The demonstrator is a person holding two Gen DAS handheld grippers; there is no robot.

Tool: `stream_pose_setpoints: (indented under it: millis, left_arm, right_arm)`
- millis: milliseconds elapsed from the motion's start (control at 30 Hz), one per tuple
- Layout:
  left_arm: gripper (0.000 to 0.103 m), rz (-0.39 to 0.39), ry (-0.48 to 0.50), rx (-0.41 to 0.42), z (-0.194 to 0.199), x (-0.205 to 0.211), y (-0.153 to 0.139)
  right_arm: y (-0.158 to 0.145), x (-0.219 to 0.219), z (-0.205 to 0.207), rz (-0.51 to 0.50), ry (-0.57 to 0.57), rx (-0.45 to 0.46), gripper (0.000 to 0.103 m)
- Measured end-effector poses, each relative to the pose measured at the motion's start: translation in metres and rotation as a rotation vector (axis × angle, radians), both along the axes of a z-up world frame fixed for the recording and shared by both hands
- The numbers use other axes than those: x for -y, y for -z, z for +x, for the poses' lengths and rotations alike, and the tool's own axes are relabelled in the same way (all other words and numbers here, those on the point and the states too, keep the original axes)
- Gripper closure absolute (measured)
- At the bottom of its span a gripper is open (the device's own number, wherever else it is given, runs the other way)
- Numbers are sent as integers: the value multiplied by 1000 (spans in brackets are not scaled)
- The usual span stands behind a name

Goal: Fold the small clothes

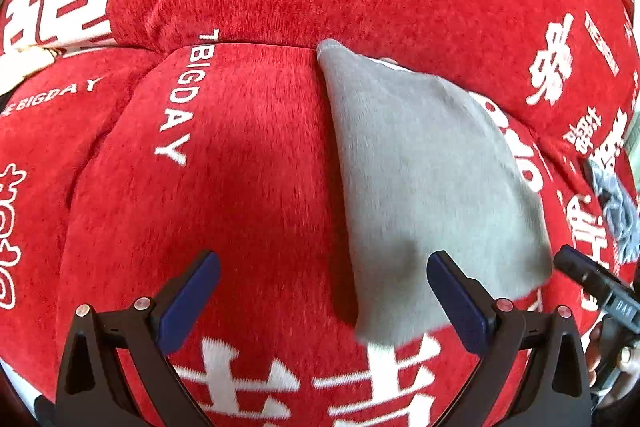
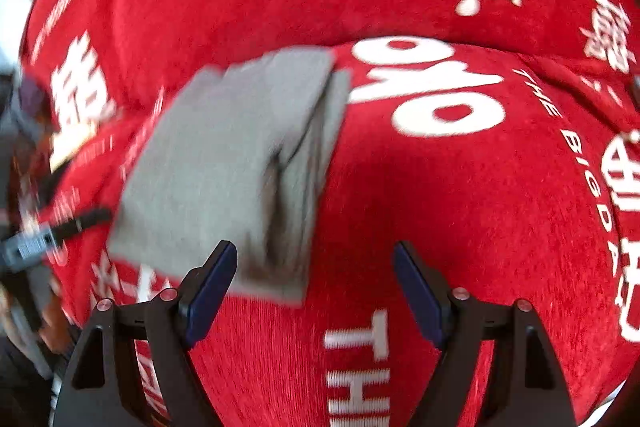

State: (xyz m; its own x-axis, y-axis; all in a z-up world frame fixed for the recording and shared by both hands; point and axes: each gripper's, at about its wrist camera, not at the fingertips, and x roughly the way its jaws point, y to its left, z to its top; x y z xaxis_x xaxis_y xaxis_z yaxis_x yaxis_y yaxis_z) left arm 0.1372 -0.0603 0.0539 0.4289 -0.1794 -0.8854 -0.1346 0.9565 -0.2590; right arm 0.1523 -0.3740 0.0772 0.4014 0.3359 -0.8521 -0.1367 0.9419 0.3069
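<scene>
While your left tongs and right tongs both gape wide and hold nothing, the folded grey cloth lies on the red cover just ahead, between them.

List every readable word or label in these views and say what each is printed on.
"BIGDAY": white print, red cover, left wrist view, twice.
"THE BIG DAY": red cover, right wrist view.
"THE": large white letters, right wrist view, bottom.
Large white characters: present, not transcribed.
Black gripper label: too small.
Grey folded cloth: none.
</scene>
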Motion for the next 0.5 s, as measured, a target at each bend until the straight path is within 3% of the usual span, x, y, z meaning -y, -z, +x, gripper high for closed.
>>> stream_pose_setpoints:
  millis: [300,400,500]
  left_arm:
    - [0,-33,18,-67,61,13,22]
    - [0,-73,28,-88,77,18,31]
    - [0,-130,42,-116,90,22,41]
  right_arm:
    - [35,-21,72,145,-6,-117,20]
    - [51,-29,87,164,-27,-159,20]
    - [57,-35,96,163,-43,-140,19]
